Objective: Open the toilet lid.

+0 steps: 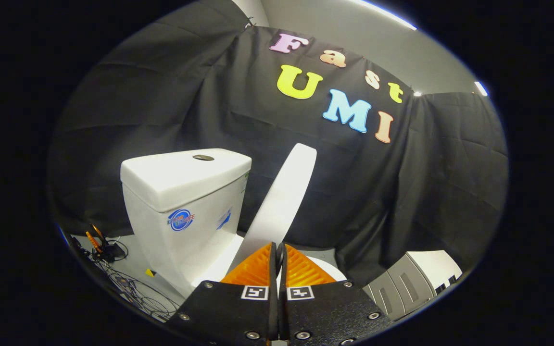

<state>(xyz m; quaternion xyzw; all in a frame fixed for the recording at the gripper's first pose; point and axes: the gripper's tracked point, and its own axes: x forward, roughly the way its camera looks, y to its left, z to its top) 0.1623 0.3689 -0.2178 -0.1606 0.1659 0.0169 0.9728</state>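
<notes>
Hand-held gripper [279, 257] clamped on the raised toilet lid [284, 197].

The two orange fingers [254, 268] stood nearly together, with the lower edge of the white lid pinched in the narrow slot between them. The lid rose from the fingertips at a steep tilt, its free end up and leaning away from the tank [185, 192]. The tank stood just beside the lid, its cover carrying a round flush button [203, 157] on top and a blue sticker [181, 220] on its side. A small part of the white seat [327, 270] showed beside the fingers. Black and orange cables [101, 247] lay on the floor beyond the tank. A grey and white case [409, 278] sat near the black cloth wall [171, 96].
</notes>
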